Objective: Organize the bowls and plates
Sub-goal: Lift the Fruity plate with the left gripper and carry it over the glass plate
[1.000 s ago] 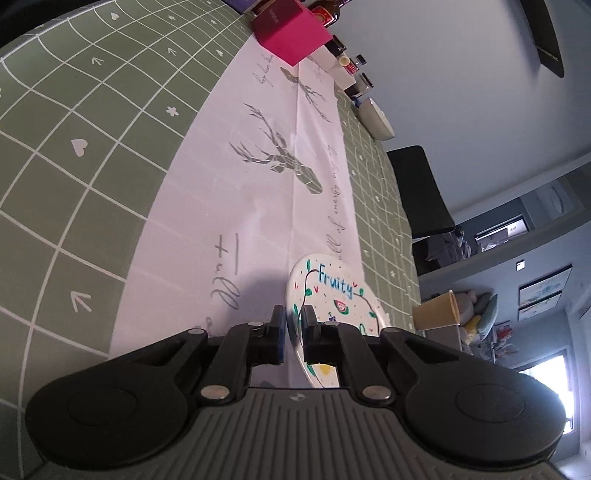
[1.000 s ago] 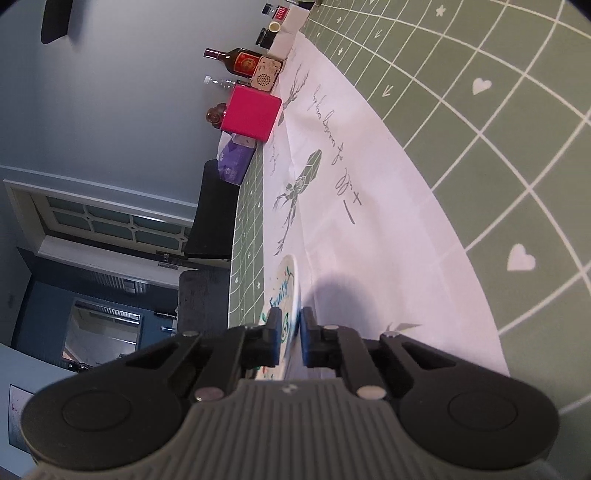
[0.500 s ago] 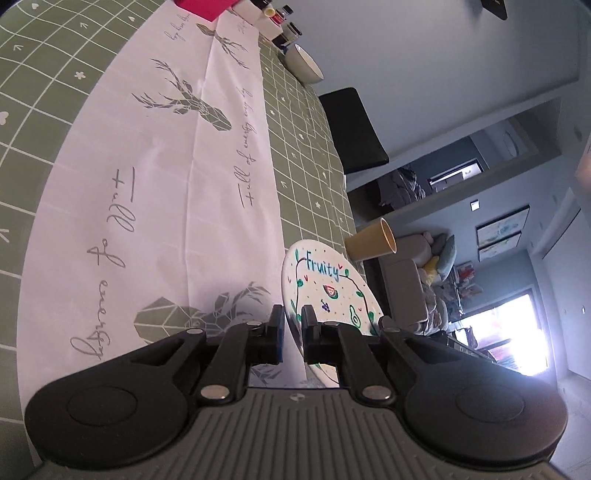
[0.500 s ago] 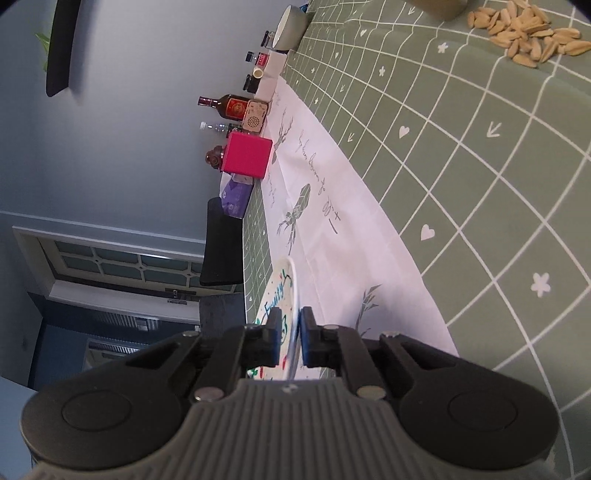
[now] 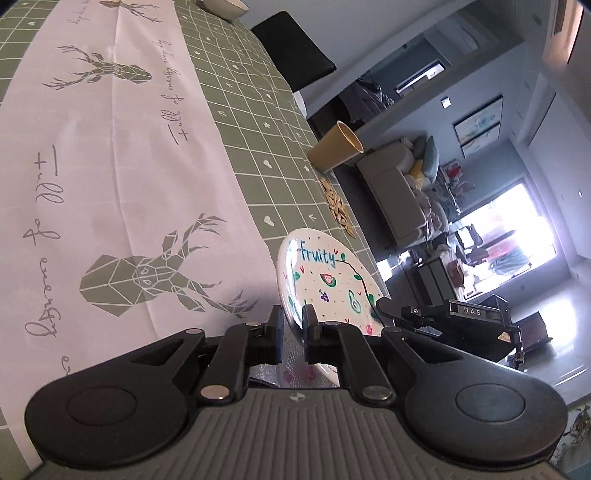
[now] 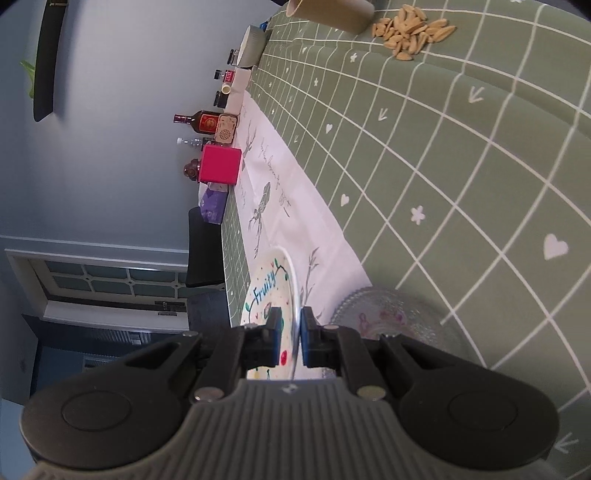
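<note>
Both tongs grip the same white round ceramic plate painted with fruit and the word "Fruity" [image 5: 327, 284], one on each side of its rim. The left tongs [image 5: 293, 325] pinch the near edge at the lower centre of the left wrist view, and the right tongs [image 6: 289, 330] close narrowly on the rim at the lower centre of the right wrist view, where the plate [image 6: 271, 291] shows almost edge-on. The two-sided hold likely serves to keep the plate steady and tilted off the counter [image 5: 236, 122], with its painted face clear of the pads, so it can be carried to a stack. Just right of the right tongs, low in that frame, a clear glass plate with a beaded rim and faint pink pattern [image 6: 391, 314] lies flat on the green checked cloth; it looks like the probable landing spot, though that is only a judgement. The held plate carries nothing. At the top of the right wrist view a tan cup [image 6: 332, 11] stands beside a loose heap of pale seeds [image 6: 412, 31] that lie on the cloth, not in any dish. Further back, a grey-white bowl [image 6: 251, 46] sits near the wall; its contents cannot be seen.
</note>
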